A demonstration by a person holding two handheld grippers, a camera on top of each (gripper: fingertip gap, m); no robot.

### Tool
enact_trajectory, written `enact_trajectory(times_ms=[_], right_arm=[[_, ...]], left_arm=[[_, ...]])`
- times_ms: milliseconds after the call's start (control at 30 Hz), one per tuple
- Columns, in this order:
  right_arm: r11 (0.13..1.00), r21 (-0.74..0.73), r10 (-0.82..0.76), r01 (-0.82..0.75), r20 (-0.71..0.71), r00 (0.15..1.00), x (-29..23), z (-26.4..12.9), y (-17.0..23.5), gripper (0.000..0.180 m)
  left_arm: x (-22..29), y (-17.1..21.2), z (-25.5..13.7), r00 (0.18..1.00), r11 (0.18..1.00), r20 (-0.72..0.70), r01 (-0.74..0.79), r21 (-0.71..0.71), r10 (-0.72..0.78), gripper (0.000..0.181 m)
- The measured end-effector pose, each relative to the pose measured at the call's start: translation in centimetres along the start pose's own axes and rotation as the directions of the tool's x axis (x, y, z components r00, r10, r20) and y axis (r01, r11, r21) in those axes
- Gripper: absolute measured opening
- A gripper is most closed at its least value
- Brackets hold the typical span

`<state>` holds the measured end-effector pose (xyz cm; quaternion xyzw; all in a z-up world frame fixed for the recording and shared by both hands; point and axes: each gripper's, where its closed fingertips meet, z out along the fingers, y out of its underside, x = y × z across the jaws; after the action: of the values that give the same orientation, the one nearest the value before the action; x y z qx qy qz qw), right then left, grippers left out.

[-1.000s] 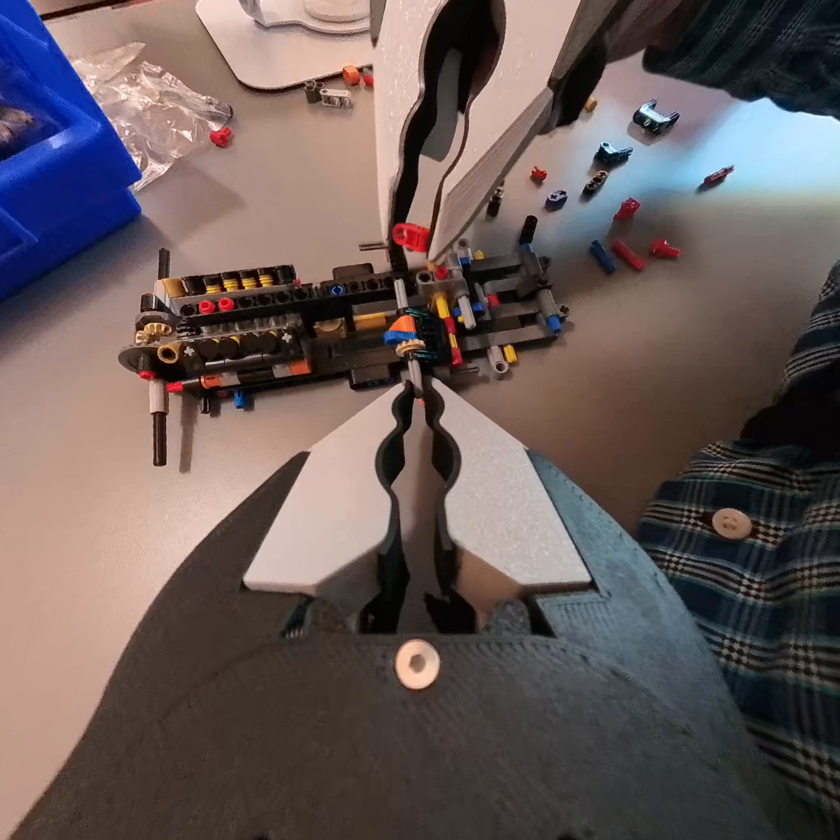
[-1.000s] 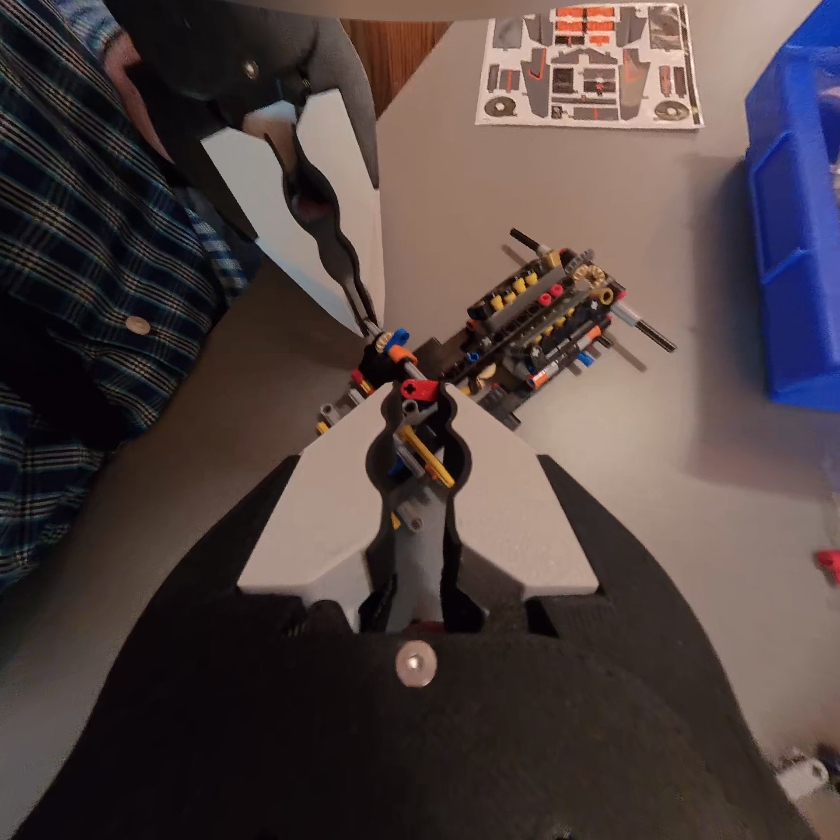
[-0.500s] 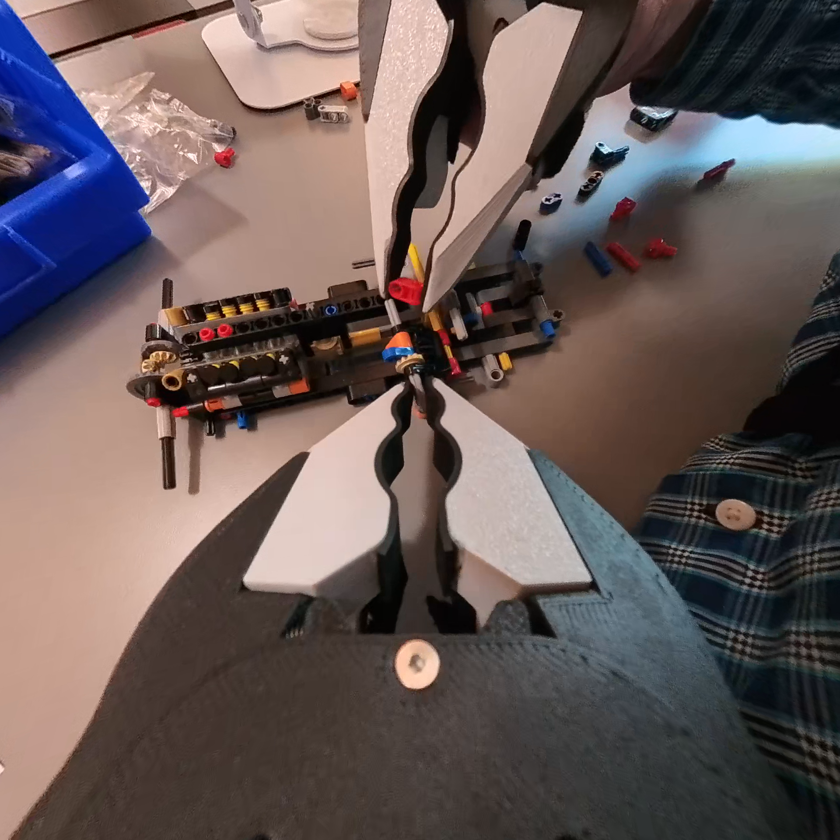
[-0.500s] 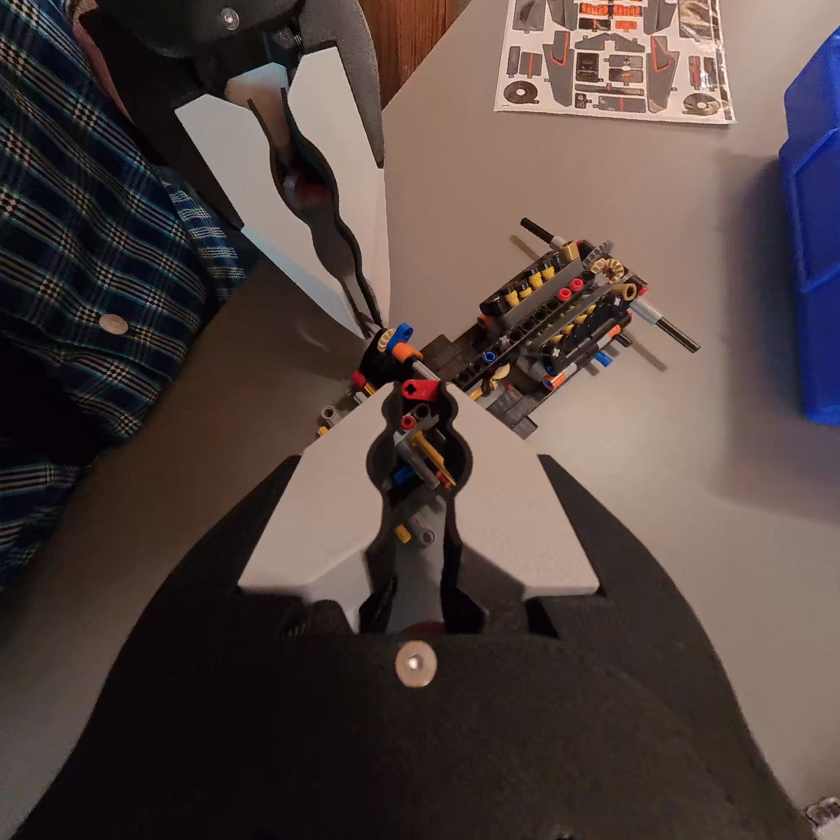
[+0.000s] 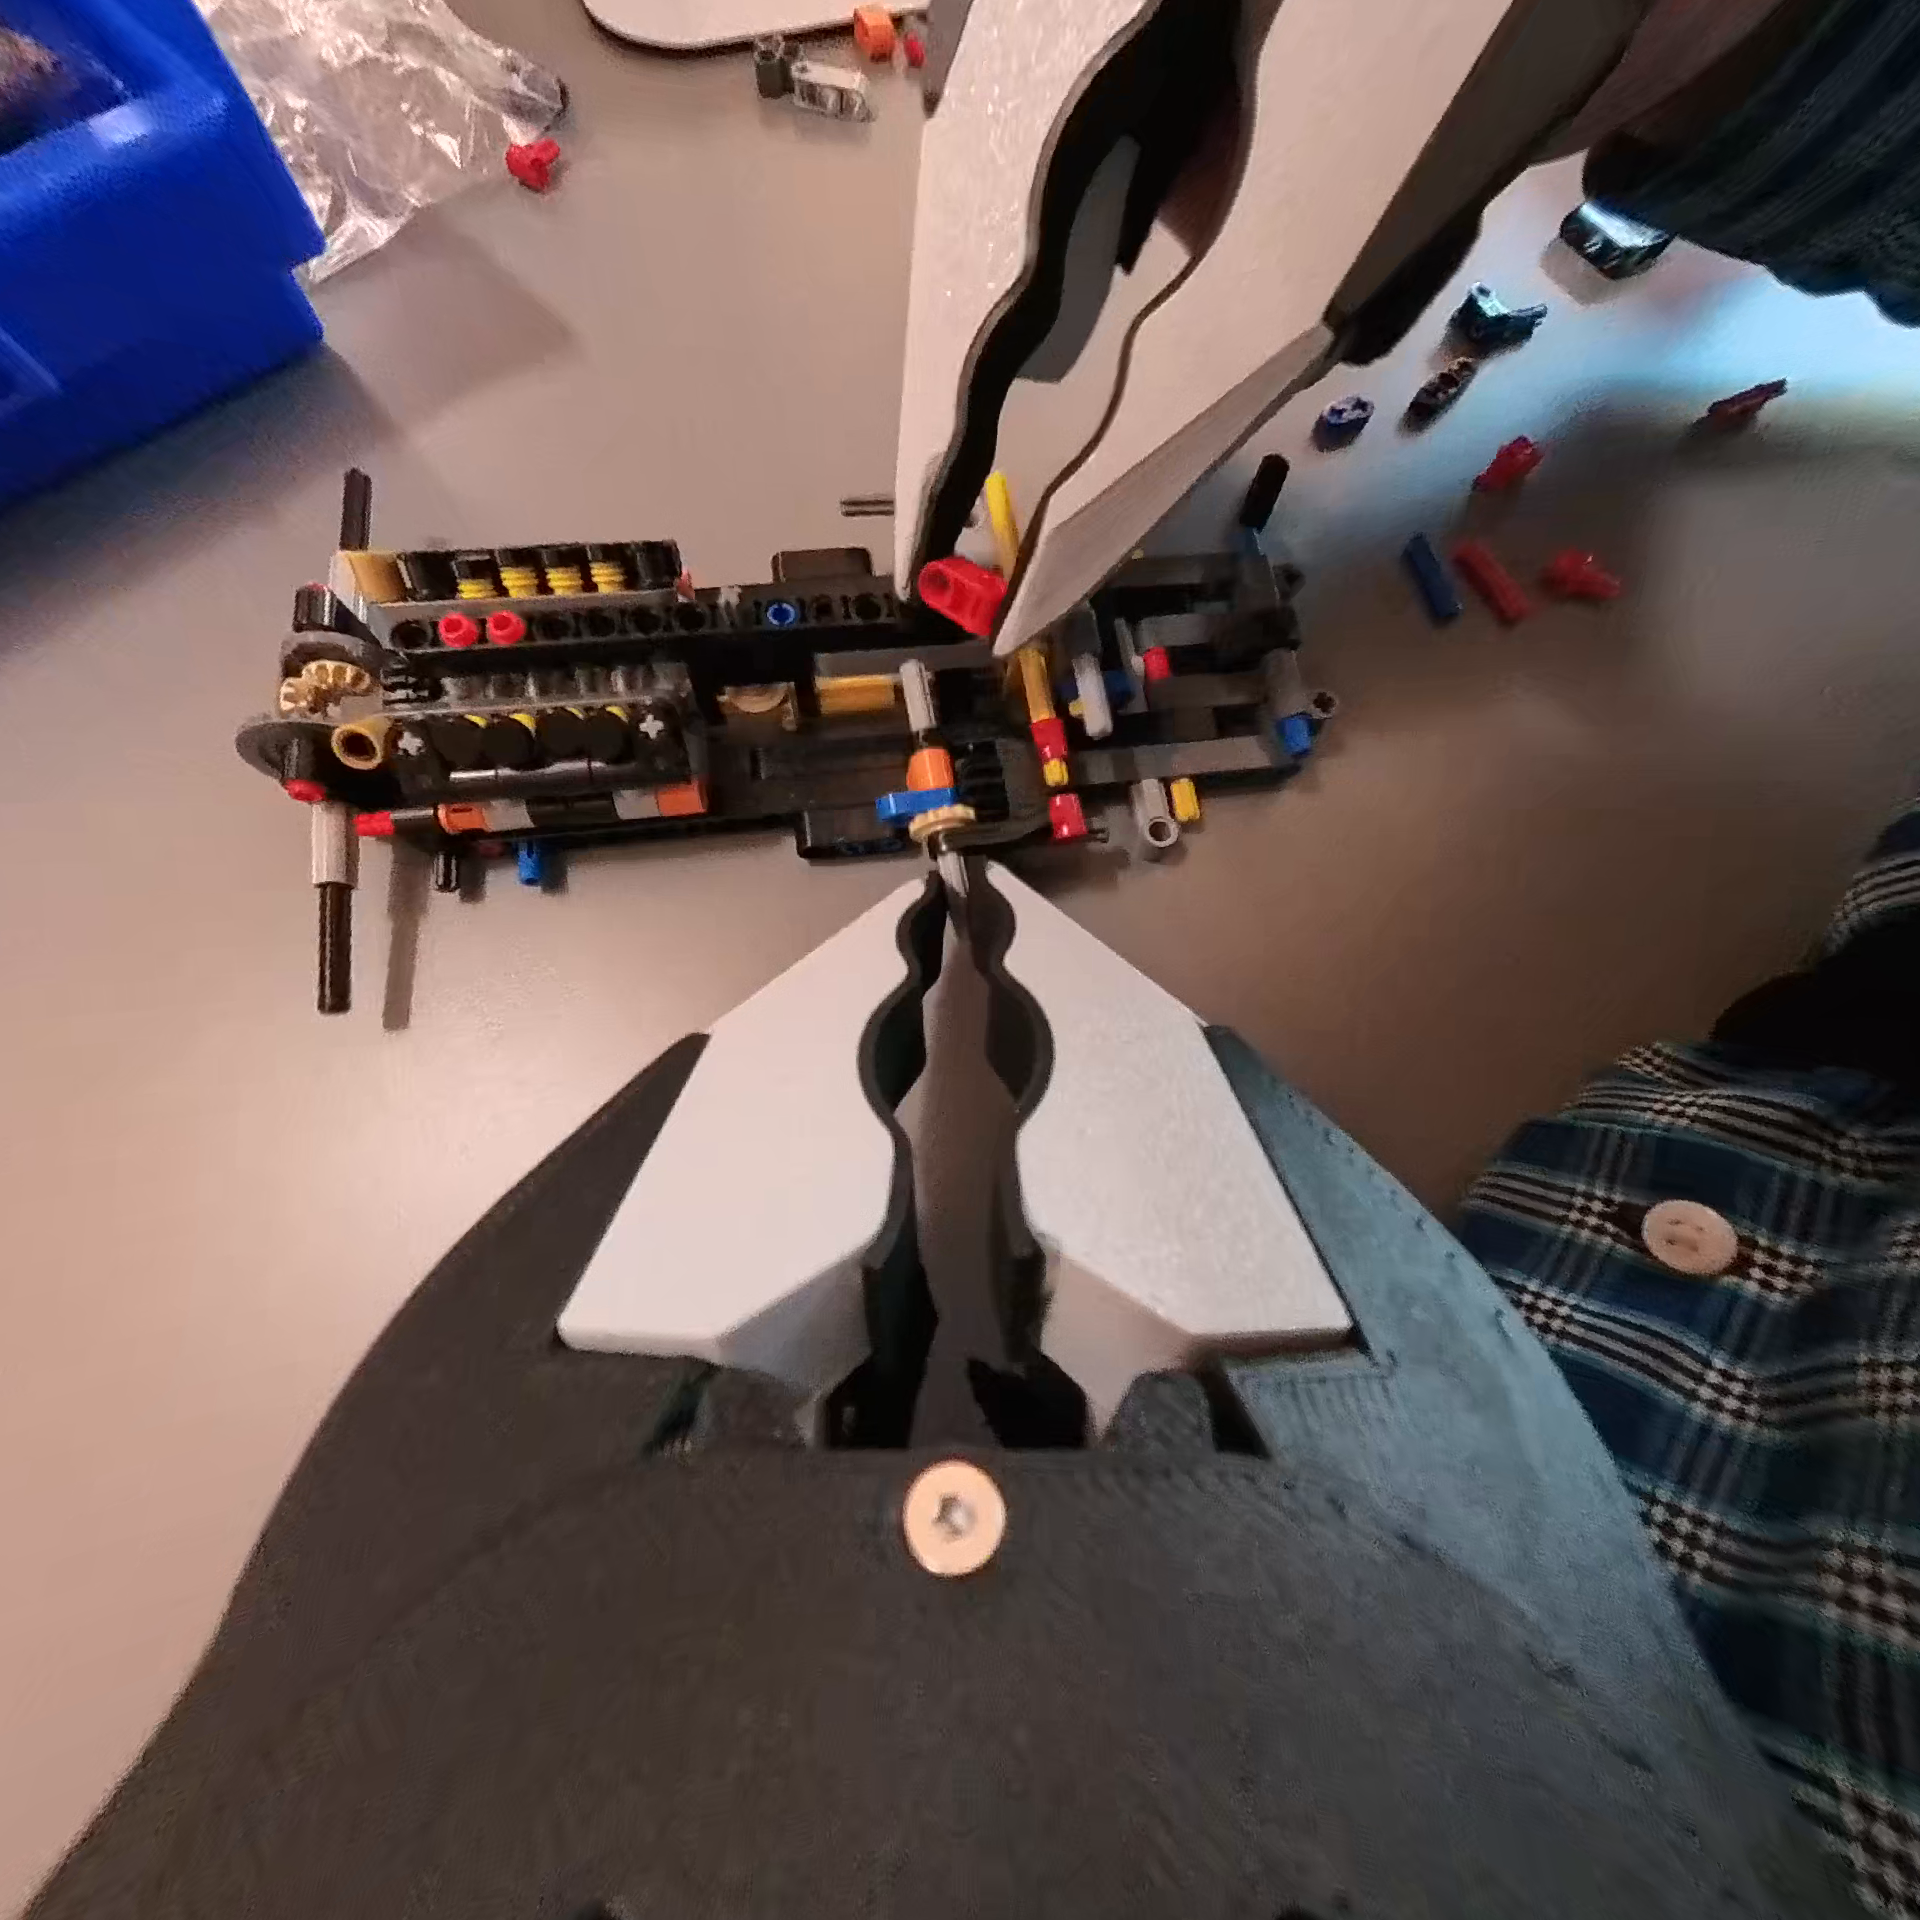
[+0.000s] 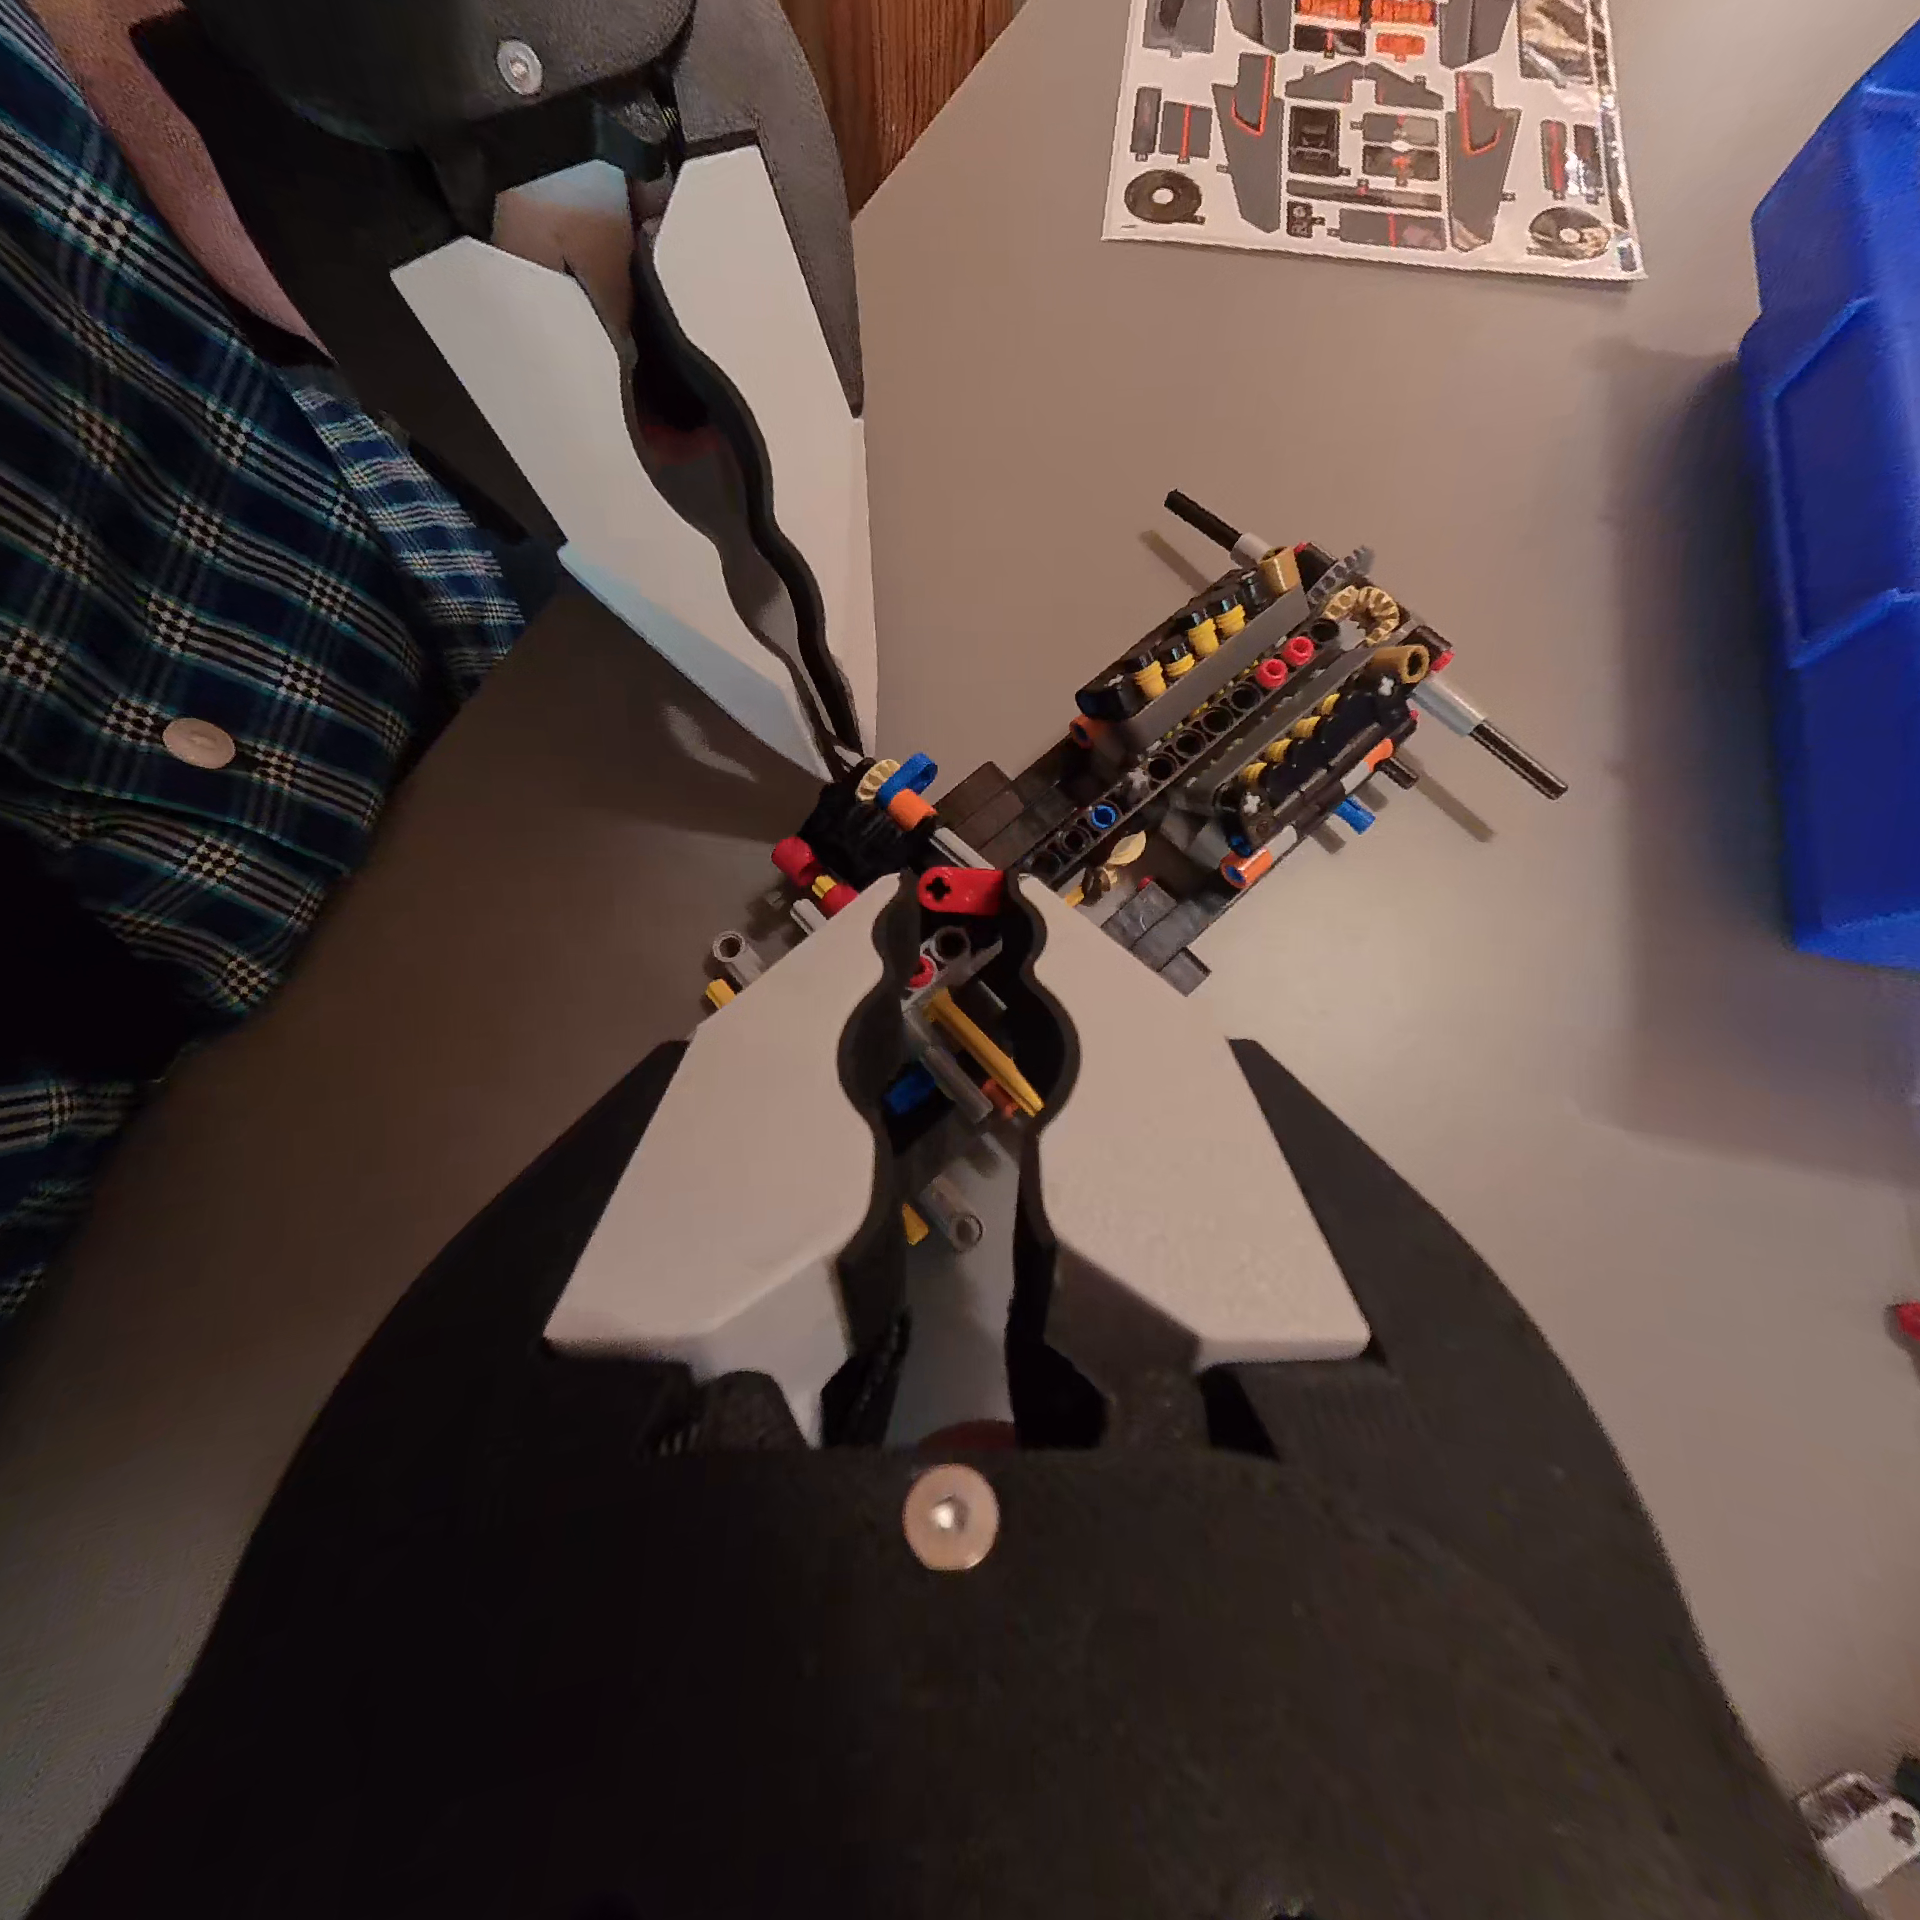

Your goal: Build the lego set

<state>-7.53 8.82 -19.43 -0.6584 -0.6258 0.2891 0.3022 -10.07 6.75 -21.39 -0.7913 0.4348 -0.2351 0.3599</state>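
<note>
Gripping a thin dark axle [image 5: 954,871] at the near edge of the lego model [image 5: 790,707], my left gripper [image 5: 956,883] has its jaws nearly together around that rod. The axle carries a tan gear, a blue piece and an orange bush. The long black model lies flat on the grey table [image 5: 187,1143]. Across it, my right gripper [image 6: 961,891] pinches a small red connector [image 6: 961,889] between its tips, just above the model's middle. Beyond, loose red, blue and black pieces [image 5: 1486,582] lie scattered to the right. Farther left sit a blue bin [image 5: 125,260] and a crumpled clear bag [image 5: 384,104]. In the right wrist view, a sticker sheet [image 6: 1371,135] lies at the far edge.
</note>
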Motion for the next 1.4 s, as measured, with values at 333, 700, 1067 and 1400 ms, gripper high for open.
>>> enact_trajectory(times_ms=[333, 700, 1067, 1400], right_arm=[[0.999, 0.038, -0.008, 0.007, 0.022, 1.0, -0.7, -0.5, -0.7, 0.012], [0.993, -0.094, -0.067, 0.068, 0.019, 0.998, -1.0, 1.1, 0.2, 0.012], [0.991, -0.13, -0.013, 0.025, 0.094, 0.996, -1.7, 0.9, 0.6, 0.012], [0.995, -0.101, 0.031, -0.015, 0.15, 0.988, -3.7, 0.0, -0.1, 0.013]], left_arm=[[0.4, -0.3, -0.1, 1.0, 0.999, -0.025, -0.016, 0.041, 0.017, 0.015], [1.2, -0.3, -0.4, 0.996, 0.994, -0.06, -0.057, 0.098, 0.063, 0.022], [2.0, -0.7, -1.3, 0.981, 0.976, -0.149, -0.097, 0.197, 0.128, 0.016], [1.4, 0.3, -0.6, 0.981, 0.994, -0.181, -0.057, 0.094, 0.073, 0.016]])
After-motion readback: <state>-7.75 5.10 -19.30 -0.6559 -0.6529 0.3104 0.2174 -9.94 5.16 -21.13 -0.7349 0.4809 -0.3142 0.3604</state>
